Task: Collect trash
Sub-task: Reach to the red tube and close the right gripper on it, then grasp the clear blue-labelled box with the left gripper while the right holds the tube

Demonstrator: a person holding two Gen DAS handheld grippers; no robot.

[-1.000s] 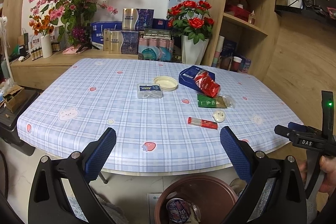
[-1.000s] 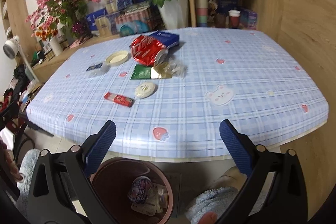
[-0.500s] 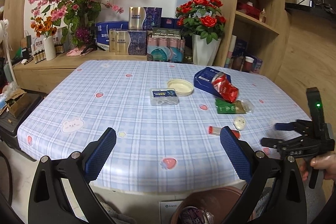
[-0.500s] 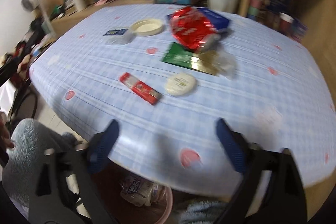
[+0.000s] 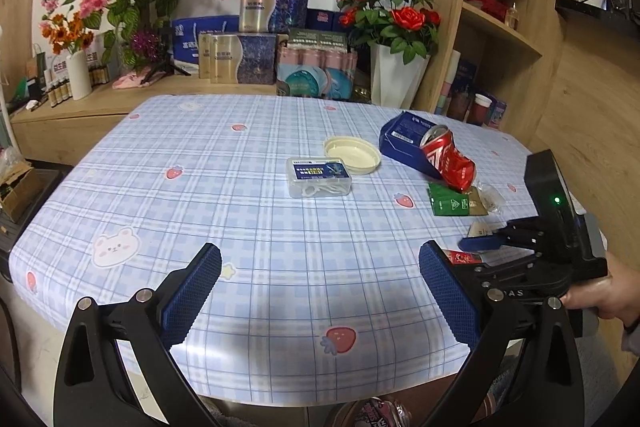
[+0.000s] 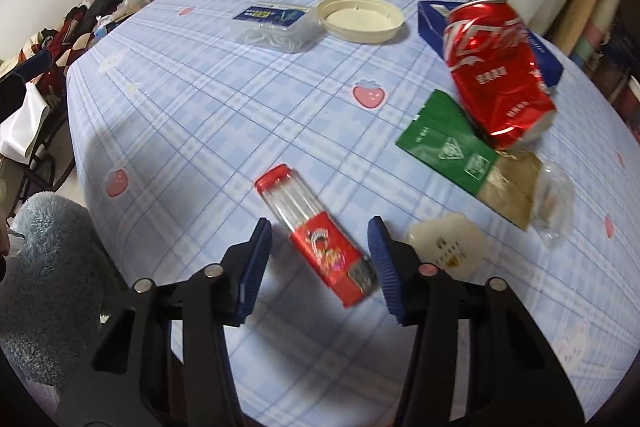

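Note:
A red and clear flat packet (image 6: 320,233) lies on the checked tablecloth (image 6: 208,107). My right gripper (image 6: 320,259) is open with its fingers on either side of the packet's near end, not touching it; it also shows in the left wrist view (image 5: 476,251). A crushed red can (image 6: 496,75), a green sachet (image 6: 448,143), a white round lid piece (image 6: 448,239) and a clear wrapper (image 6: 554,195) lie to the right. My left gripper (image 5: 320,291) is open and empty over the table's near edge.
A floss-pick box (image 5: 319,175), a cream lid (image 5: 352,153) and a blue carton (image 5: 404,137) lie mid-table. A brown bin (image 5: 380,413) with trash stands below the near edge. Vases, boxes and shelves line the far side.
My right gripper has moved forward and down over the table, narrowing its opening, and now straddles the red packet. My left gripper has risen and moved forward over the table edge.

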